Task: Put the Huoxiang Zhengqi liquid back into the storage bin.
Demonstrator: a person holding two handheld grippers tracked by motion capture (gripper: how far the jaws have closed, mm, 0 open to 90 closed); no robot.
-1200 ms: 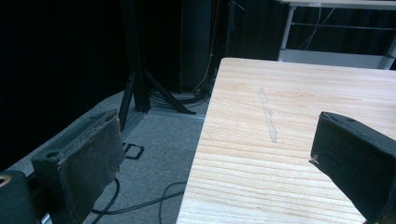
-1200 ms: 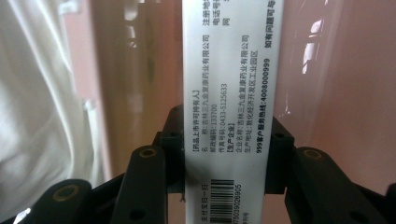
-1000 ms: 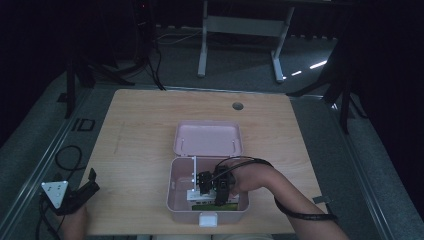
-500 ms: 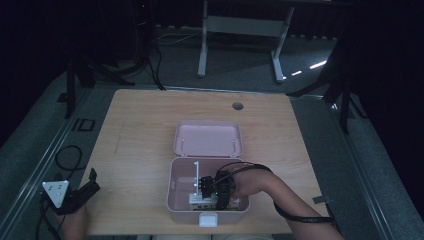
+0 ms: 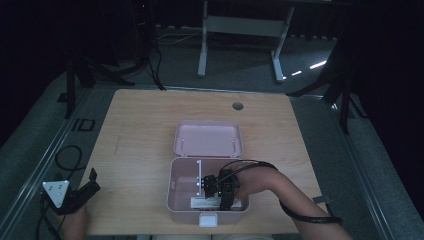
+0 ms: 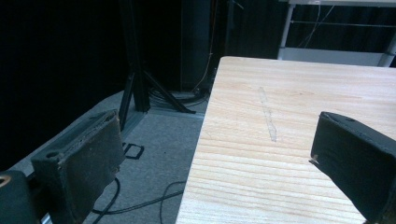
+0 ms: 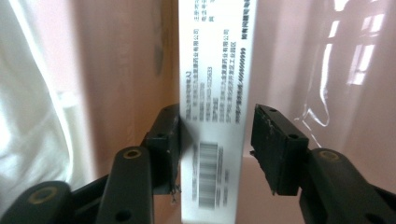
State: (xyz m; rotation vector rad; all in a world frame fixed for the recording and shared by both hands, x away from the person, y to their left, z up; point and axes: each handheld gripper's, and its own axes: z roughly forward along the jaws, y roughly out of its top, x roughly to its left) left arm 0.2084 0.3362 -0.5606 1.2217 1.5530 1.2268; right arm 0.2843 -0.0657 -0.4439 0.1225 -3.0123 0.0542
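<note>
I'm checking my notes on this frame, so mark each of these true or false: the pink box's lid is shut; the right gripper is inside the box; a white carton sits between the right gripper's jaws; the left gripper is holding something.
1. The pink box has its lid shut. False: the lid lies open behind it.
2. The right gripper is inside the box. True.
3. A white carton sits between the right gripper's jaws. True.
4. The left gripper is holding something. False: its jaws stand open and empty, over the edge of the table.

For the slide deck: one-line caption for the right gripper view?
Right gripper jaws straddle a white printed carton inside the pink box.
</note>
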